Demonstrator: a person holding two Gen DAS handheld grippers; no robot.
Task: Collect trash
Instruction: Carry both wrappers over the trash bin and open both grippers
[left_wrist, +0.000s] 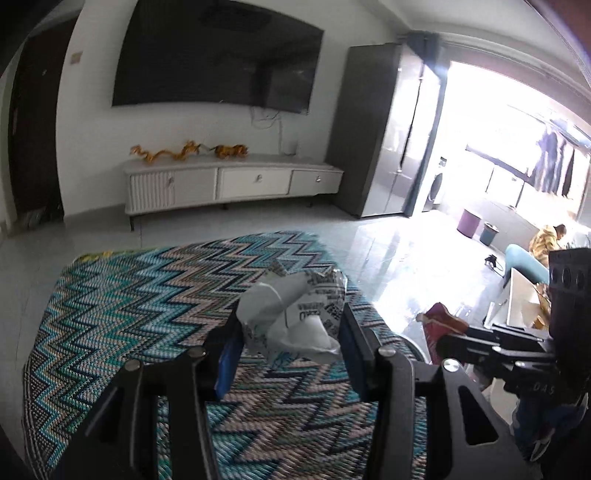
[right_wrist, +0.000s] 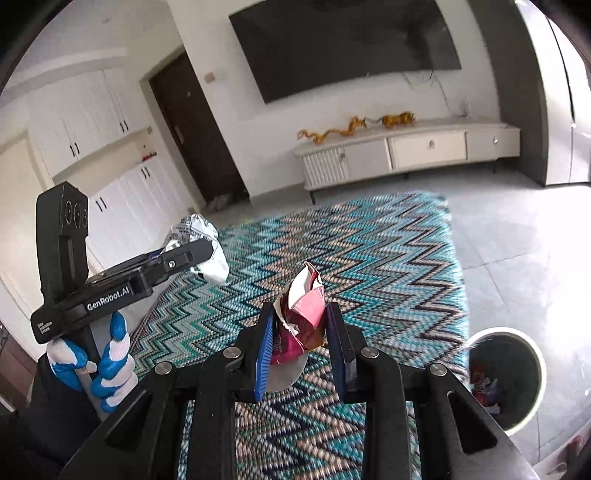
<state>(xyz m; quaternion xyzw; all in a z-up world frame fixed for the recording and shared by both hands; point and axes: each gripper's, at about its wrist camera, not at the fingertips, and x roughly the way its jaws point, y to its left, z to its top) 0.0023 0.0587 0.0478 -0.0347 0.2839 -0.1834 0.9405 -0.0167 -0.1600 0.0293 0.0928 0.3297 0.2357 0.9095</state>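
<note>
While the left hand-held gripper (left_wrist: 288, 328) clamps a crumpled white wrapper (left_wrist: 295, 314) above the zigzag rug (left_wrist: 147, 295), only the right wrist view shows the bin (right_wrist: 532, 354), beside the right hand-held gripper (right_wrist: 299, 332) pinching a pink wrapper (right_wrist: 304, 314).

**Trash status: two pieces held, bin partly filled**

Crumpled white wrapper (left_wrist: 291, 317), black print, pinched in the left gripper (left_wrist: 288, 332), held clear above the zigzag rug (left_wrist: 147, 295). Crumpled pink-red wrapper (right_wrist: 301, 321), white inner side showing, upright in the right gripper (right_wrist: 301, 343). Round white-rimmed bin (right_wrist: 532, 354) stands on the tile just off the rug's right edge; contents look like colourful wrappers, blurred.
</note>
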